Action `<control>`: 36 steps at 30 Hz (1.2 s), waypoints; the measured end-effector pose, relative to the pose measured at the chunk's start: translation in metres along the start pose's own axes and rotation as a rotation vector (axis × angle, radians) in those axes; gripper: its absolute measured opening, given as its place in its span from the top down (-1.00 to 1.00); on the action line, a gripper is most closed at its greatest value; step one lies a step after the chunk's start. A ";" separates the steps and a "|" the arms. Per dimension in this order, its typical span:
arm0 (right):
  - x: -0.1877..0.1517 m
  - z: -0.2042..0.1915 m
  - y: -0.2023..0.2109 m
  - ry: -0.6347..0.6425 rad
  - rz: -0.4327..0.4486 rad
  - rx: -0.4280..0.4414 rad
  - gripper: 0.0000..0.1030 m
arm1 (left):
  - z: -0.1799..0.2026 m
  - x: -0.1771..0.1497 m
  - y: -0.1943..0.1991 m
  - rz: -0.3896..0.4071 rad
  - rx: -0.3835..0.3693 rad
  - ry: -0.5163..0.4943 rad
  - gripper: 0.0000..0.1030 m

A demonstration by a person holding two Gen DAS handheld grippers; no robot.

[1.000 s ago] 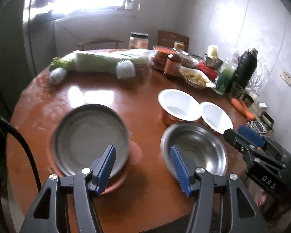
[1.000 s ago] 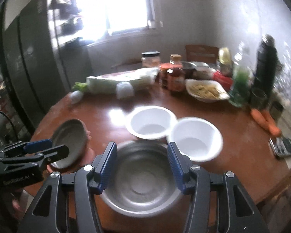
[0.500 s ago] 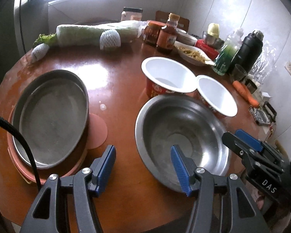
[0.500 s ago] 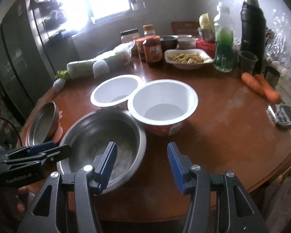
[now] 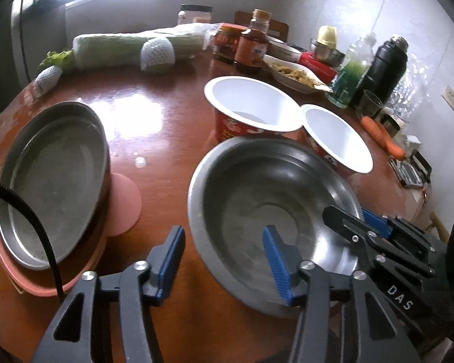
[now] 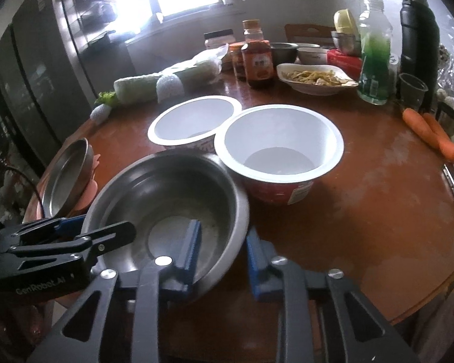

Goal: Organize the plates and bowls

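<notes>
Both wrist views close, facing across table; share steel bowl.

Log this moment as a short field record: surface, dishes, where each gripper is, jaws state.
surface: round wooden table
steel bowl: near edge, empty
paper bowls: two, white inside, behind the steel bowl
metal plate: on pink tray, left side
left gripper: jaws open, straddling the steel bowl's near rim
right gripper: jaws open, straddling the bowl's right rim
clutter: jars, bottles, carrots at far side
</notes>
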State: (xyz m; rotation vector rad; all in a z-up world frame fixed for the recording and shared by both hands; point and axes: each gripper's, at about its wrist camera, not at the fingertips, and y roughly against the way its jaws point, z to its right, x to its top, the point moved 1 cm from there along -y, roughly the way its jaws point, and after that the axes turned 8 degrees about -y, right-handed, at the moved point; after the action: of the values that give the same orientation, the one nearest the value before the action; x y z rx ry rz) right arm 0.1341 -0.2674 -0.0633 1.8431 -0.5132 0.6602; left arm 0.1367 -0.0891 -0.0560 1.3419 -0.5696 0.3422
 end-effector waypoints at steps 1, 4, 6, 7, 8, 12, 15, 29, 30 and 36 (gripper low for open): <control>-0.001 -0.001 0.000 0.009 -0.002 -0.002 0.49 | 0.002 -0.001 -0.001 -0.006 -0.008 -0.009 0.07; -0.003 -0.001 0.002 0.013 -0.006 0.005 0.49 | 0.008 -0.004 -0.002 -0.023 -0.033 -0.029 0.10; -0.004 -0.002 0.005 0.020 -0.011 0.005 0.49 | 0.014 -0.008 -0.003 -0.032 -0.039 -0.053 0.09; -0.005 -0.003 0.006 0.024 -0.013 0.006 0.49 | 0.016 -0.009 -0.003 -0.035 -0.029 -0.065 0.10; -0.006 -0.004 0.007 0.027 -0.016 0.005 0.49 | 0.018 -0.011 -0.002 -0.038 -0.024 -0.075 0.10; -0.010 -0.006 0.014 0.030 -0.028 0.000 0.49 | 0.017 -0.015 0.000 -0.050 -0.045 -0.077 0.10; -0.015 -0.008 0.018 0.041 -0.038 -0.009 0.49 | 0.020 -0.019 0.003 -0.053 -0.047 -0.090 0.10; -0.023 -0.007 0.033 0.055 -0.040 -0.050 0.49 | 0.028 -0.025 0.015 -0.039 -0.055 -0.109 0.10; -0.022 -0.008 0.033 0.056 -0.037 -0.049 0.49 | 0.028 -0.025 0.016 -0.035 -0.053 -0.106 0.10; -0.022 -0.007 0.028 0.042 -0.045 -0.045 0.49 | 0.026 -0.026 0.013 -0.038 -0.043 -0.097 0.10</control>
State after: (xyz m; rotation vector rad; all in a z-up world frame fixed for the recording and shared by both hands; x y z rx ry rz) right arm 0.0982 -0.2693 -0.0563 1.7896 -0.4541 0.6506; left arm 0.1039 -0.1094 -0.0572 1.3307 -0.6280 0.2339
